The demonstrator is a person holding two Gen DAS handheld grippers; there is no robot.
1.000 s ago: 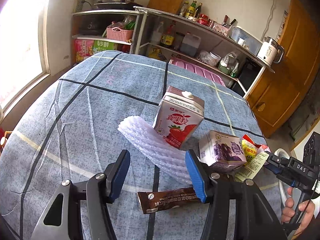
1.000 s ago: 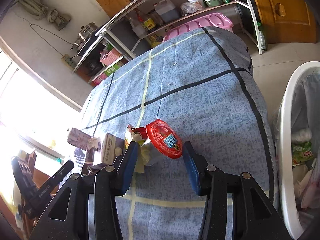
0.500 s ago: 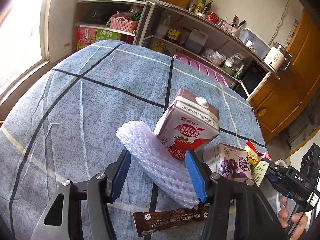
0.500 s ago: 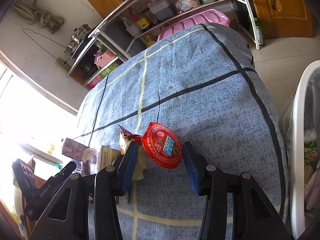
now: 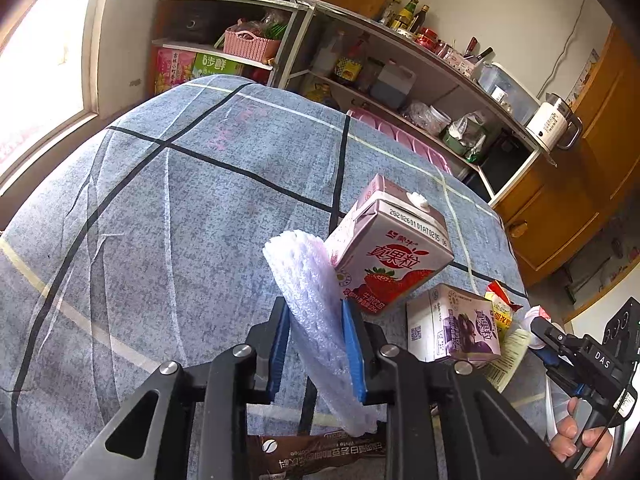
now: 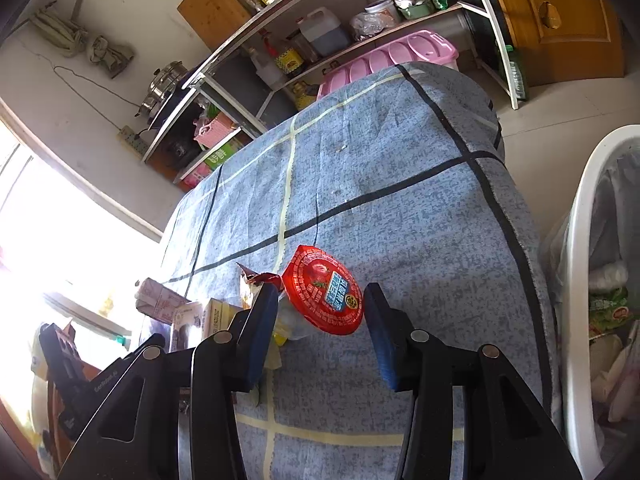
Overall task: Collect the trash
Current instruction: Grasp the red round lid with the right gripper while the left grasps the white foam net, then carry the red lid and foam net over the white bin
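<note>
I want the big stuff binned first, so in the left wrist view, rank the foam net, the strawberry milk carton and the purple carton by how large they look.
1. strawberry milk carton and foam net: alike; the net lies nearer the camera, so unsure.
2. purple carton: smallest.

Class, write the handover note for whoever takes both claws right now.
Left claw: closing on the white foam net. Right claw: open around the red-lidded cup, not gripping.
Strawberry carton, purple carton, brown sachet and yellow wrapper lie on the table. White bin stands beside it, holding some trash.
Left: bin everything on the table.
</note>
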